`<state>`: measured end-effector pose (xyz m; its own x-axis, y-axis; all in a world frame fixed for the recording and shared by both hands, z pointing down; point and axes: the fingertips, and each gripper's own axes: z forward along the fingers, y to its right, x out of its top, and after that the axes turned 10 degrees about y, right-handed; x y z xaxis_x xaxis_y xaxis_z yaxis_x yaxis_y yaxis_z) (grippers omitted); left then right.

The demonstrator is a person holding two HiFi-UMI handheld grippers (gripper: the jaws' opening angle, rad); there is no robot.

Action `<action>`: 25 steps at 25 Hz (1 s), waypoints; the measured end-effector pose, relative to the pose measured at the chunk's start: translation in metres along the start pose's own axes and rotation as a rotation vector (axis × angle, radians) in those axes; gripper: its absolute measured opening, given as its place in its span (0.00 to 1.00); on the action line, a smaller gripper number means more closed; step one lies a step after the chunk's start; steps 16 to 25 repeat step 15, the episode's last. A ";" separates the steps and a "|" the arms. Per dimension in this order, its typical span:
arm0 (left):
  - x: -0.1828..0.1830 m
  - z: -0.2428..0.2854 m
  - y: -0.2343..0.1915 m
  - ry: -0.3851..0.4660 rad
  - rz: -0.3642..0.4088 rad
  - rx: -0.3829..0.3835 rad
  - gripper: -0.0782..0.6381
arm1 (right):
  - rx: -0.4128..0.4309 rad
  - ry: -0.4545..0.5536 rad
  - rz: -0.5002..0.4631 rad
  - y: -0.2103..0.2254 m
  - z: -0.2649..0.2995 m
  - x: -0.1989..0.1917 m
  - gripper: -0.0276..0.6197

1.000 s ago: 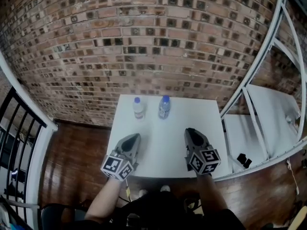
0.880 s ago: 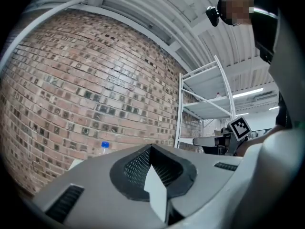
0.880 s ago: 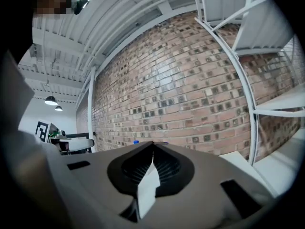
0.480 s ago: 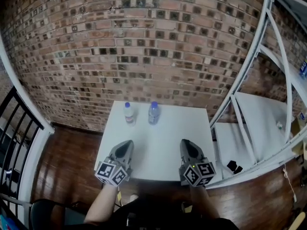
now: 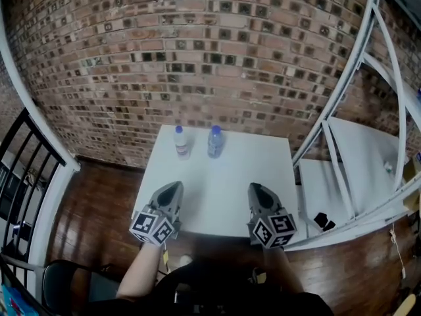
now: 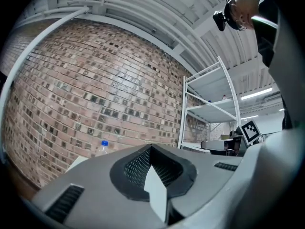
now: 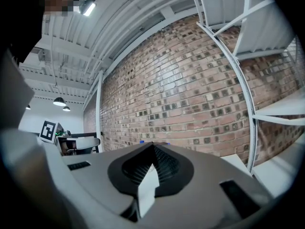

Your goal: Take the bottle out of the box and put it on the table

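Two clear water bottles stand upright at the far edge of the white table (image 5: 217,180): one with a pale cap (image 5: 181,141) and one with a blue cap (image 5: 215,141). No box is in view. My left gripper (image 5: 175,187) hovers over the near left part of the table, shut and empty. My right gripper (image 5: 255,188) is level with it on the near right, also shut and empty. In the left gripper view the closed jaws (image 6: 151,148) point toward the brick wall, with a blue-capped bottle (image 6: 102,147) left of them.
A brick wall (image 5: 197,58) rises right behind the table. A white metal shelf rack (image 5: 355,143) stands close on the right. A black railing (image 5: 26,170) runs along the left. Dark wooden floor (image 5: 99,203) surrounds the table, and a chair (image 5: 72,288) sits at the lower left.
Both grippers have drawn back a little toward the table's near edge, and the head view has shifted. The two bottles stand where they were.
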<state>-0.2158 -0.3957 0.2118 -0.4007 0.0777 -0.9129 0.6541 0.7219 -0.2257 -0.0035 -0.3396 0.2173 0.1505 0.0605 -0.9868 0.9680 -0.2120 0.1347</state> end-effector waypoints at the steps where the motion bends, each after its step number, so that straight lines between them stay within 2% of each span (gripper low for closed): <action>1: 0.000 0.001 0.001 -0.002 -0.001 -0.002 0.10 | -0.002 -0.004 -0.003 0.001 -0.001 0.000 0.05; 10: -0.002 0.010 0.003 -0.010 -0.009 -0.029 0.10 | -0.017 -0.023 0.001 0.007 -0.004 -0.004 0.05; 25: -0.003 0.010 0.000 -0.009 -0.014 -0.025 0.10 | -0.019 -0.016 -0.003 0.006 -0.002 -0.002 0.05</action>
